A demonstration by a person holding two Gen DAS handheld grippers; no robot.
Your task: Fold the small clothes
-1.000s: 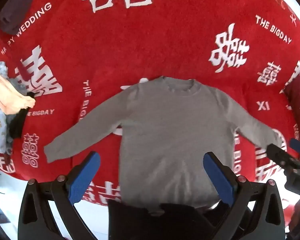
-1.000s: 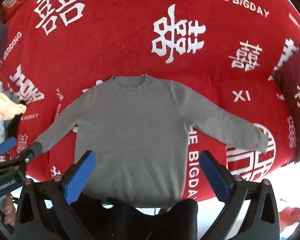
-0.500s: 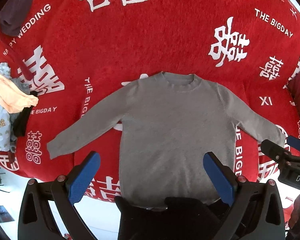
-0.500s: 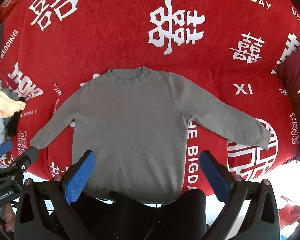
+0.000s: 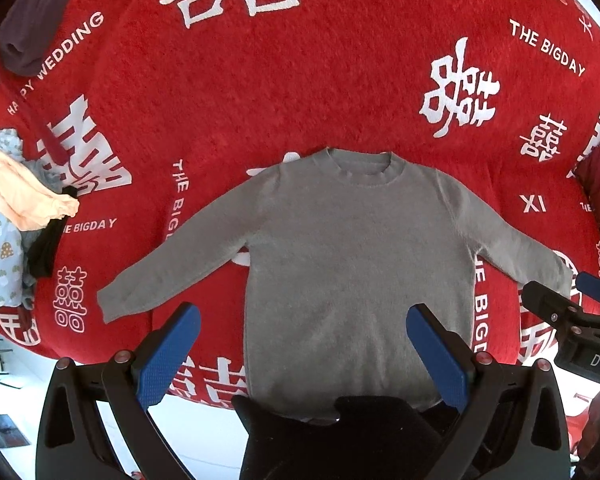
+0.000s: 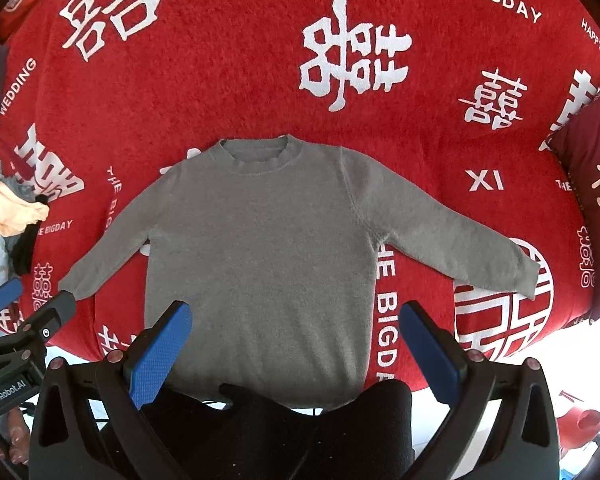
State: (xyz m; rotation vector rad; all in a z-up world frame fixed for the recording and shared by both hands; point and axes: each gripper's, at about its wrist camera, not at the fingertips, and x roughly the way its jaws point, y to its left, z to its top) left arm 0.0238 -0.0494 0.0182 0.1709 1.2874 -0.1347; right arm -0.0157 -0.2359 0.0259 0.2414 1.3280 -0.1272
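A small grey long-sleeved sweater [image 5: 356, 264] lies flat, front up, on a red blanket [image 5: 300, 80], both sleeves spread out and down. It also shows in the right wrist view [image 6: 260, 248]. My left gripper [image 5: 303, 336] is open and empty, held above the sweater's hem. My right gripper [image 6: 296, 336] is open and empty, also above the hem. In the left wrist view the right gripper [image 5: 568, 312] sits by the right cuff. In the right wrist view the left gripper [image 6: 24, 312] sits by the left cuff.
The blanket carries white characters and lettering. A pile of other clothes [image 5: 16, 216] lies at the left edge, with a dark garment [image 5: 32, 32] at the far left. A dark red pillow [image 6: 592, 184] sits at the right. The blanket's near edge drops off below the hem.
Both grippers have pulled back and up a little, so the sweater sits smaller and higher in view. The sweater itself has not moved. Both stay open.
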